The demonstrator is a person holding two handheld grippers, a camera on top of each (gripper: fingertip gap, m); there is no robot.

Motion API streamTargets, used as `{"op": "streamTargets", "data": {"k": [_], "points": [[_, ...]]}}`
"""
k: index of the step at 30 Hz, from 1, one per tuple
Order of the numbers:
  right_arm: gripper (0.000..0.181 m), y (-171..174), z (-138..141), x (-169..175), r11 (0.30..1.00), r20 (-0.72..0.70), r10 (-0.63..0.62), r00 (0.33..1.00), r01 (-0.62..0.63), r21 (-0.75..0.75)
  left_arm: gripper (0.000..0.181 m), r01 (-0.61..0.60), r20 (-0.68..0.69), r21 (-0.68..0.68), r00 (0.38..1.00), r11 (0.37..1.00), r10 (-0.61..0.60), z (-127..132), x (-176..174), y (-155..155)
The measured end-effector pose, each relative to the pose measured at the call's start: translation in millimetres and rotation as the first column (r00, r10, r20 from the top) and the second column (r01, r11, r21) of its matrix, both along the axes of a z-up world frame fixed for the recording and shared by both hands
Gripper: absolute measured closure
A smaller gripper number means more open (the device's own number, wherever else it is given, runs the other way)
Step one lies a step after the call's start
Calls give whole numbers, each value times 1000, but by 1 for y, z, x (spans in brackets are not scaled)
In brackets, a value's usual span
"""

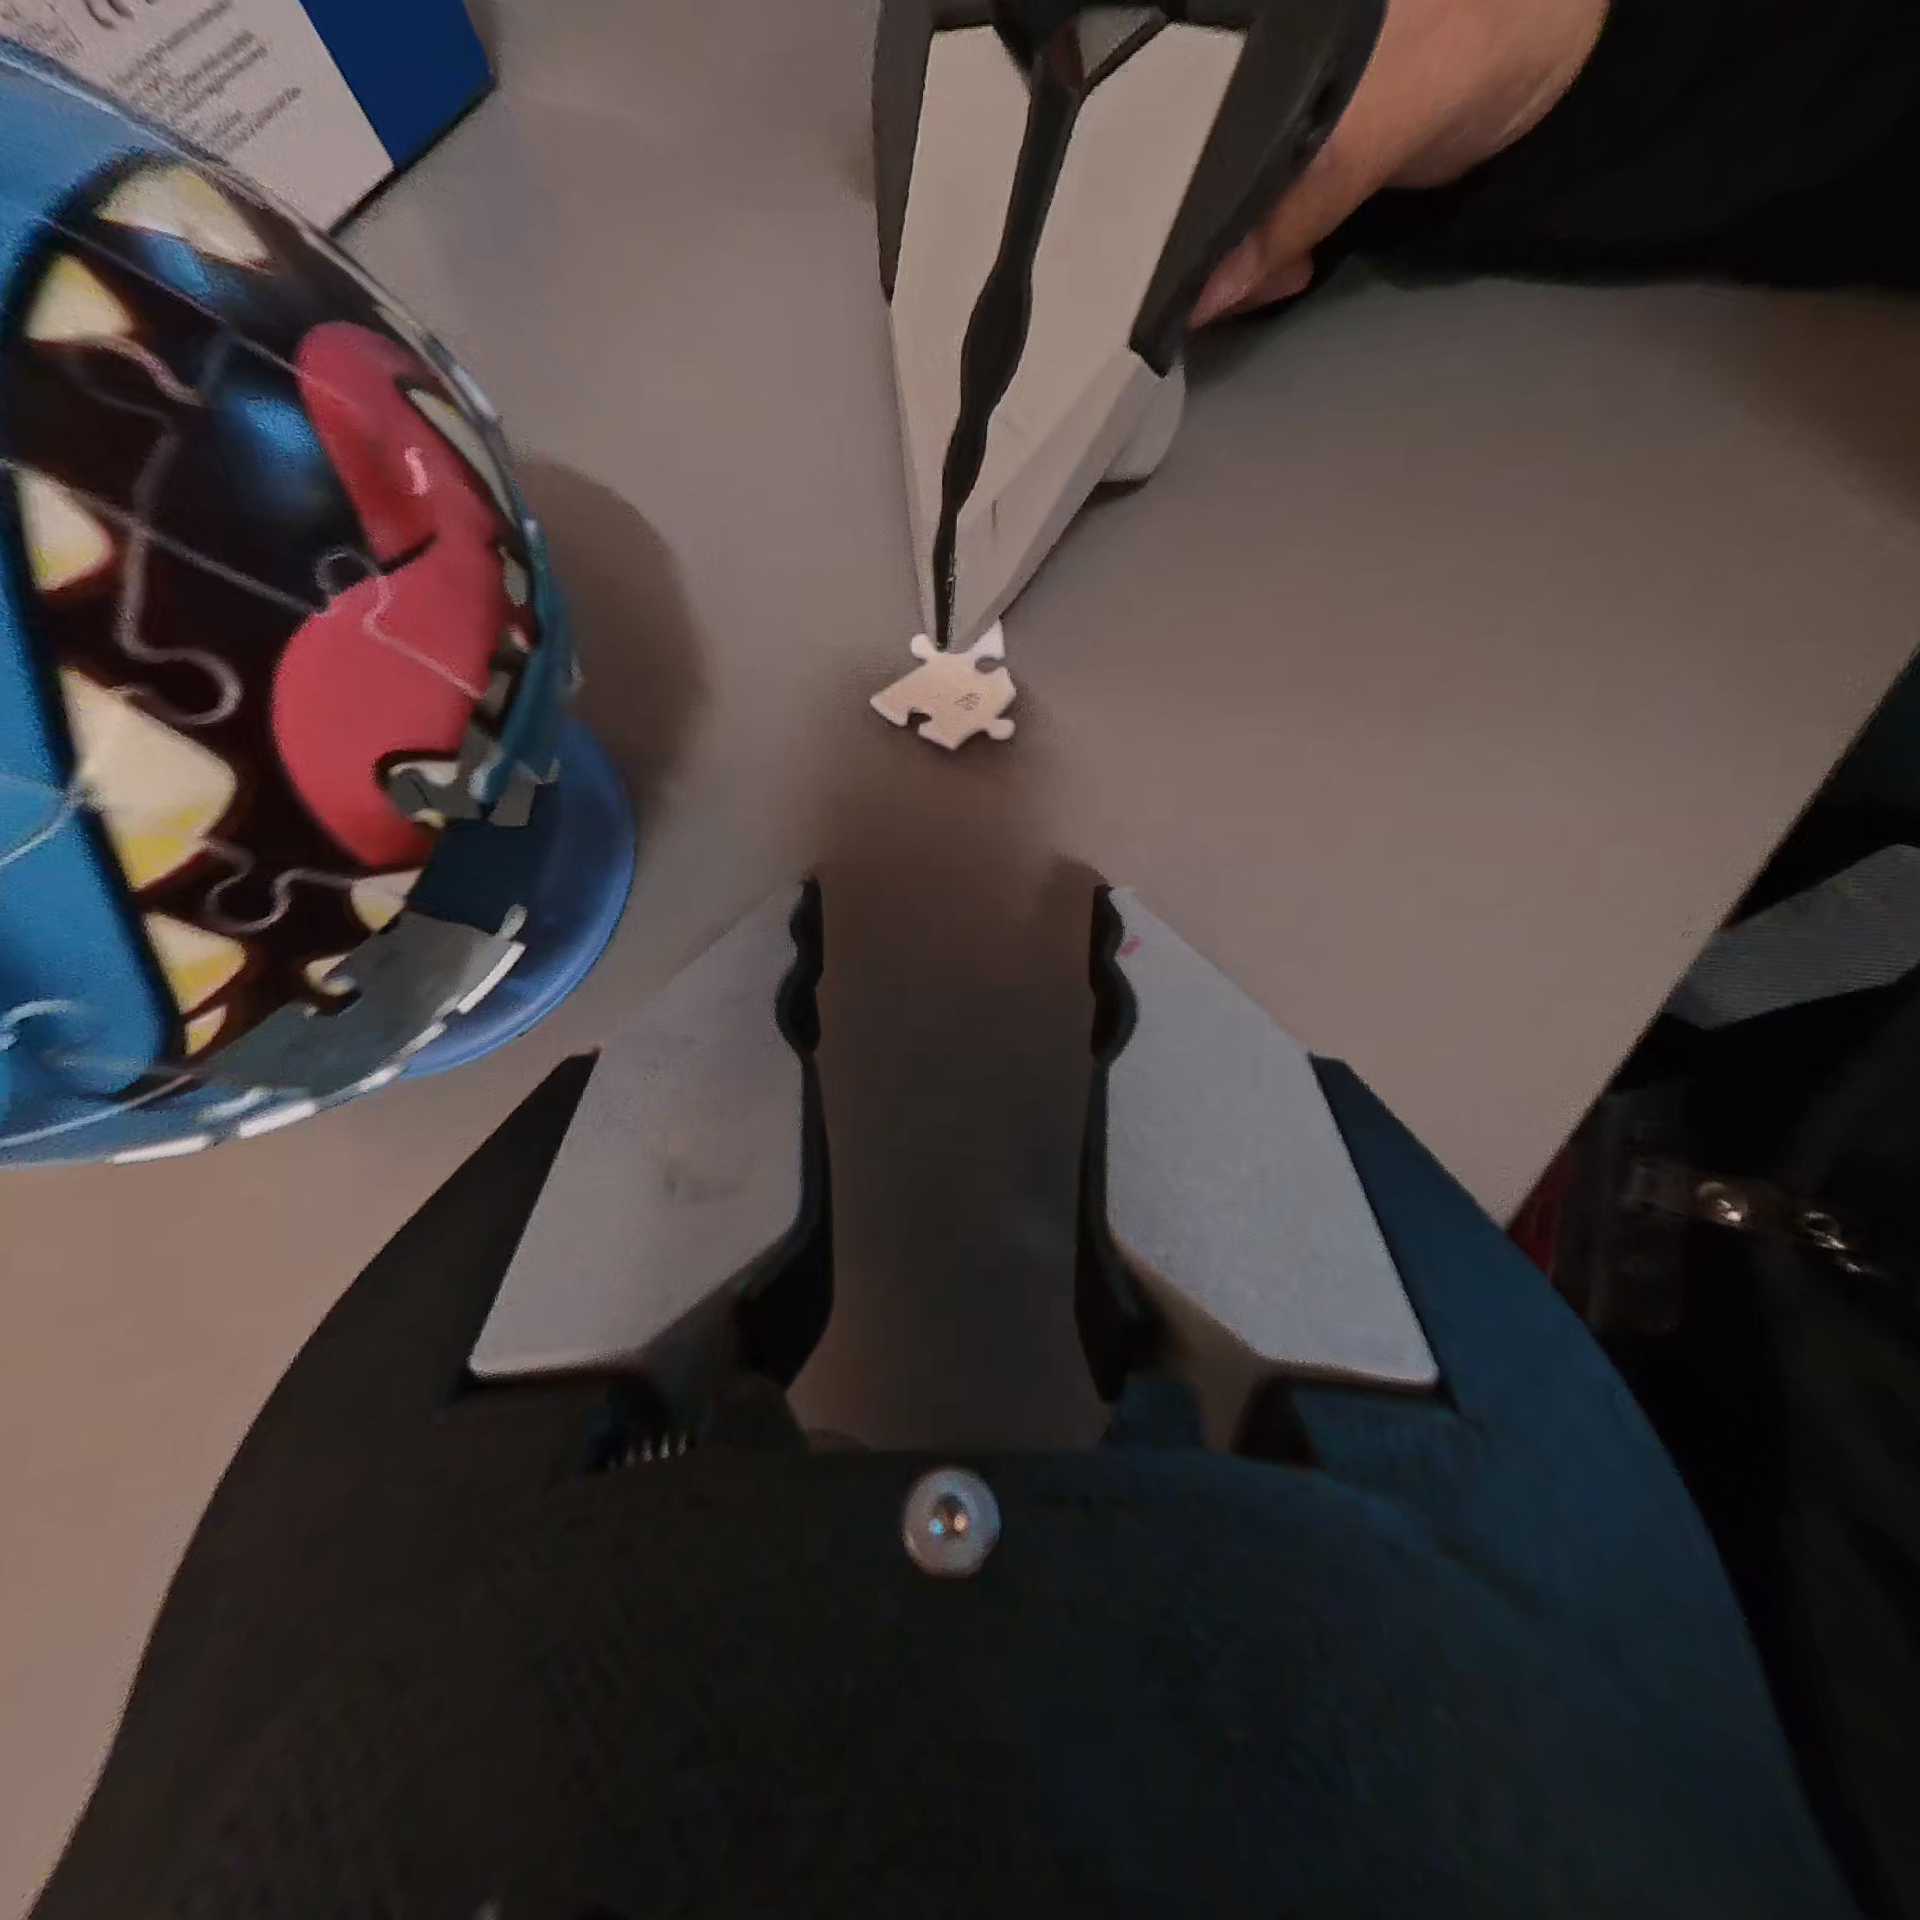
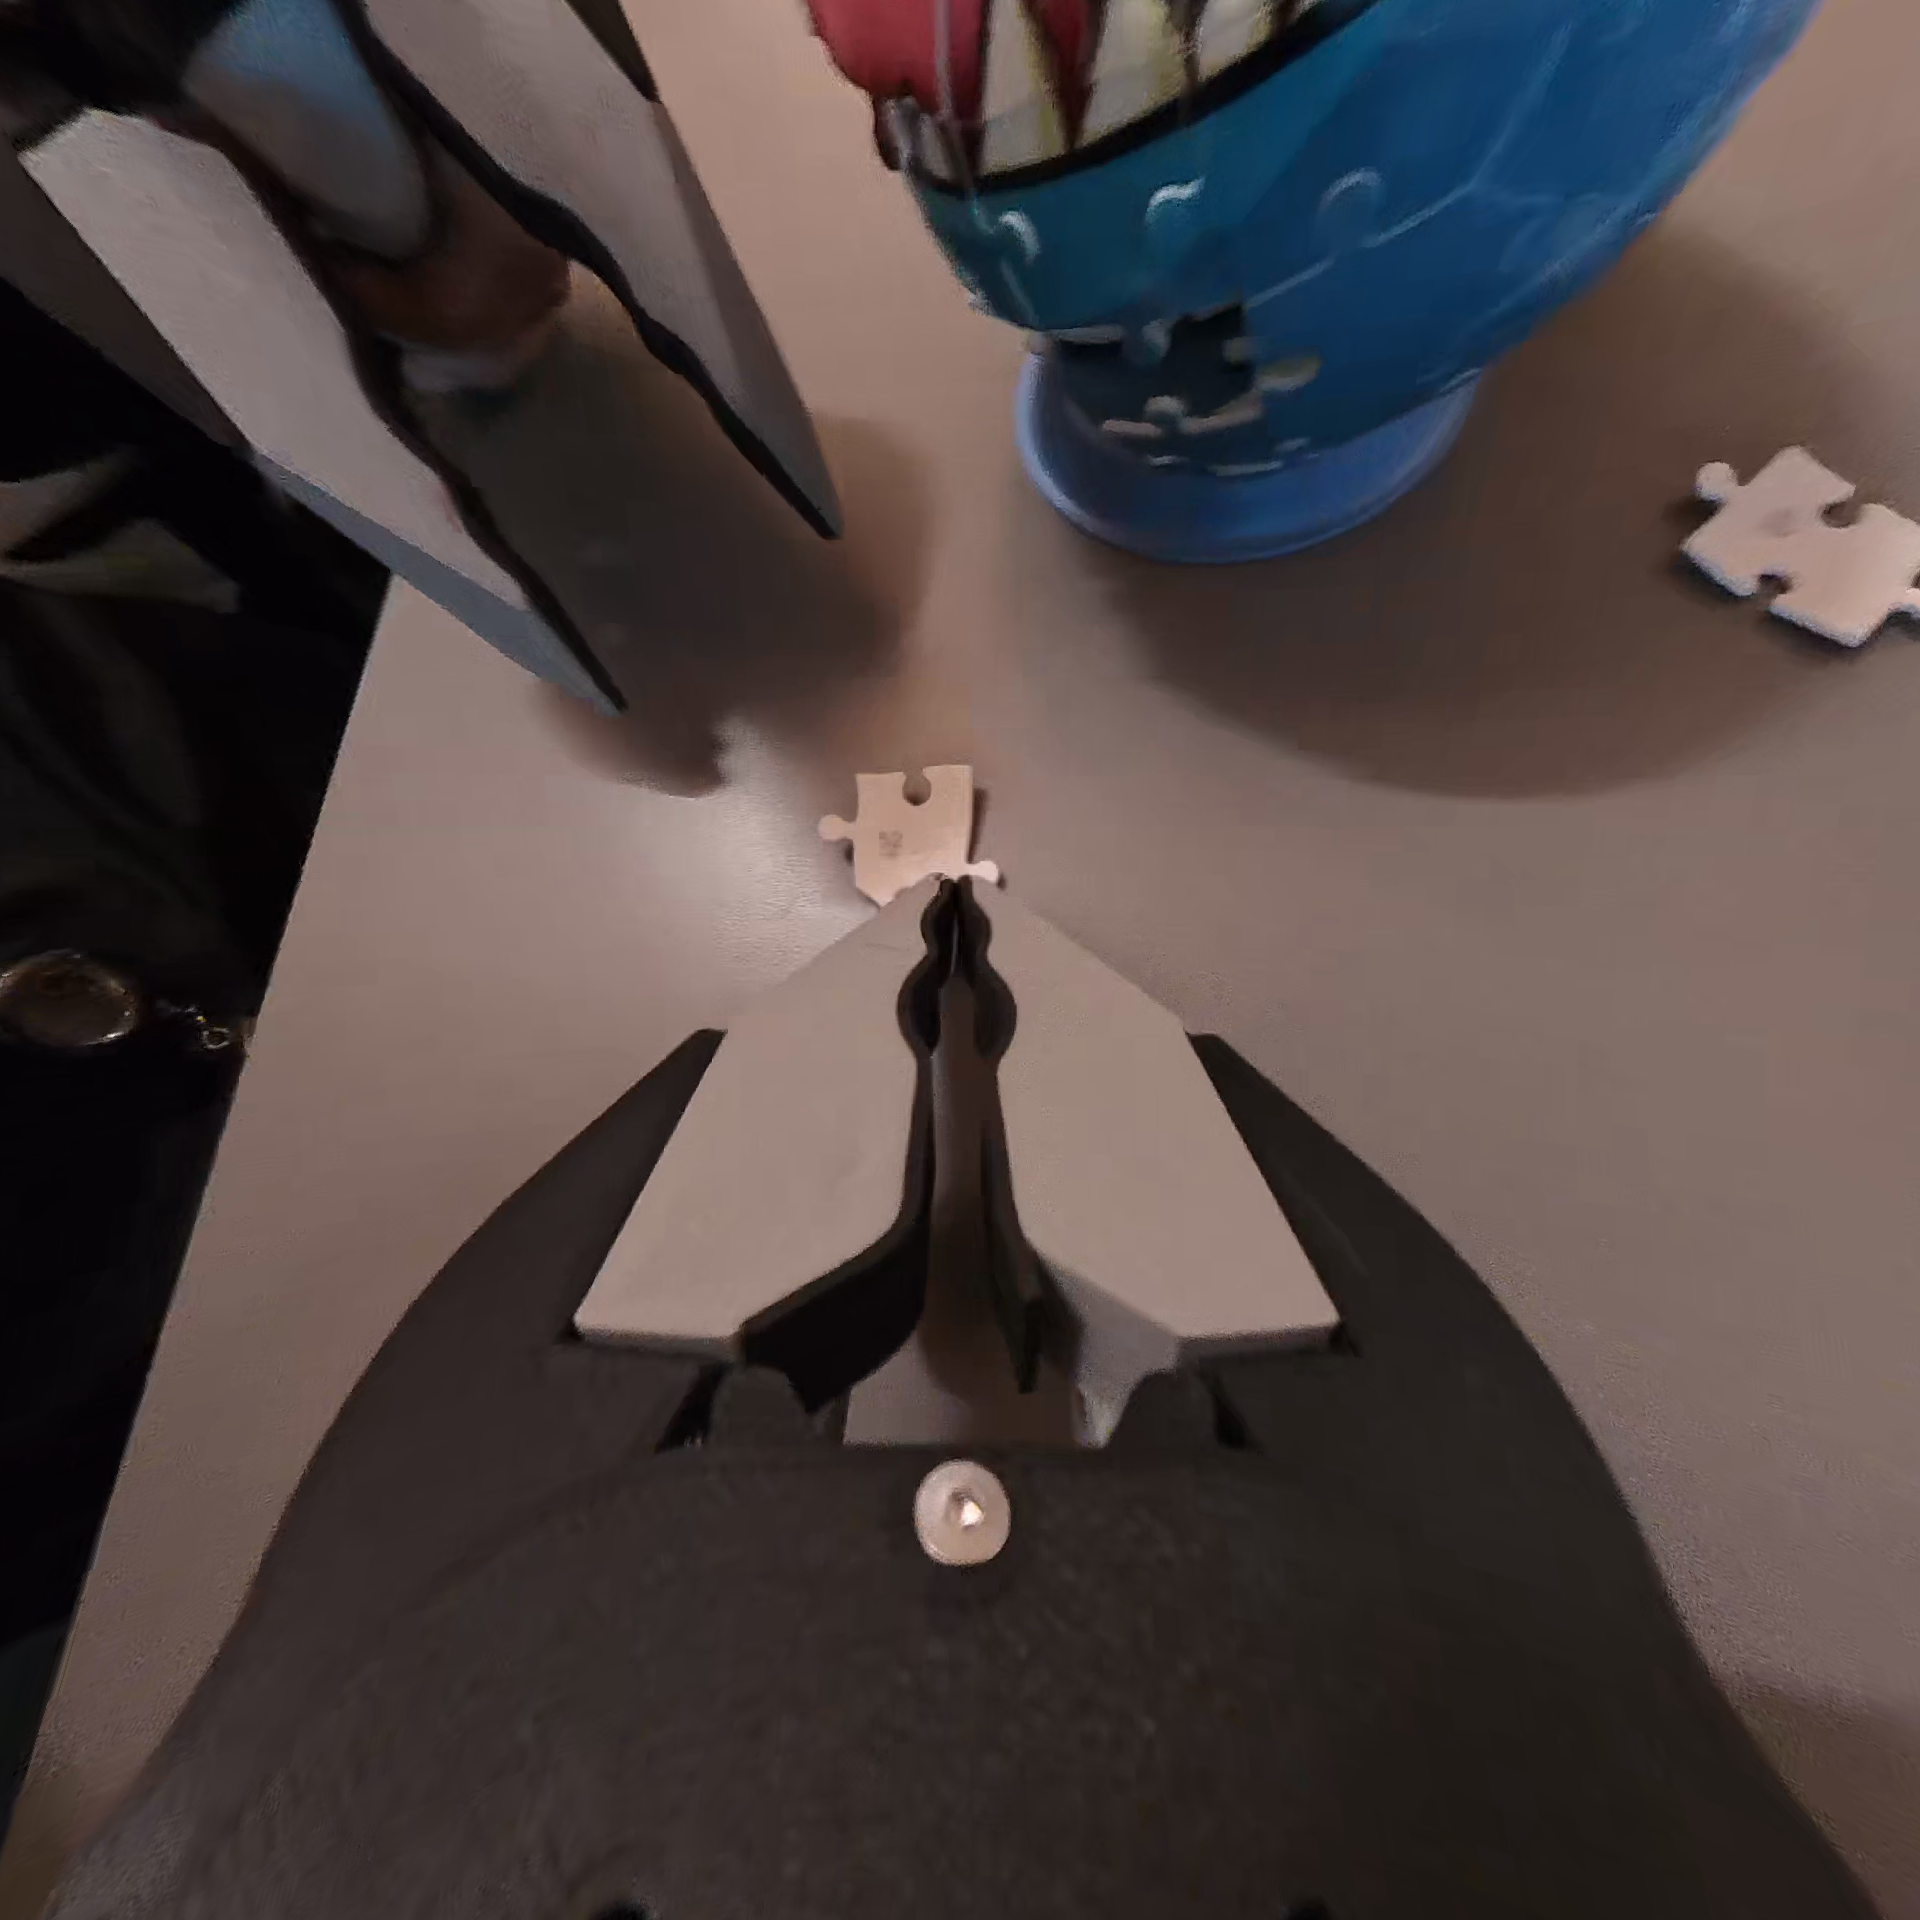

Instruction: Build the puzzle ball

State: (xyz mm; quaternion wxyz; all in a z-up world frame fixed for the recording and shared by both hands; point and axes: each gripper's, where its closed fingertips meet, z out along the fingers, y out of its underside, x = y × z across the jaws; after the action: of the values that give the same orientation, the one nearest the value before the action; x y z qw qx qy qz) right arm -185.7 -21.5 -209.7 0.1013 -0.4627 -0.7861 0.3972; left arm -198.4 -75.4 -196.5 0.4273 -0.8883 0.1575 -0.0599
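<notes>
Puzzle ball (image 1: 260, 644), part-built on blue stand; right gripper (image 2: 954, 883) pinching white piece (image 2: 909, 831), left gripper (image 1: 956, 904) agape, empty.

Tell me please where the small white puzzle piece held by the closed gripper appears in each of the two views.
Left wrist view: puzzle piece sits just above centre, pinched at the tip of the right gripper, beyond the open left gripper.
Right wrist view: the piece is at centre, just past the closed fingertips.
Shared landmark: the puzzle ball on its blue stand.
</notes>
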Motion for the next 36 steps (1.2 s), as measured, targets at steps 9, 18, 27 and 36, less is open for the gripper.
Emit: {"op": "streamTargets", "data": {"k": [9, 18, 27, 36], "points": [[181, -14, 9, 0, 999, -13, 14, 1000, -15, -43, 139, -22, -82, -44, 996, 999, 18, -11, 7, 10], [163, -5, 18, 5, 1000, -18, -9, 1000, 9, 20, 144, -17, -53, -34, 998, 999, 15, -10, 13, 18], [157, -9, 0, 5, 981, -23, -19, 1000, 23, 191, 148, -39, 0, -7, 999, 999, 39, -5, 9, 19], [175, -14, 3, 4, 981, -52, 2, 999, 8, 194, 149, -34, -34, -45, 999, 998, 32, -12, 10, 19]]}}
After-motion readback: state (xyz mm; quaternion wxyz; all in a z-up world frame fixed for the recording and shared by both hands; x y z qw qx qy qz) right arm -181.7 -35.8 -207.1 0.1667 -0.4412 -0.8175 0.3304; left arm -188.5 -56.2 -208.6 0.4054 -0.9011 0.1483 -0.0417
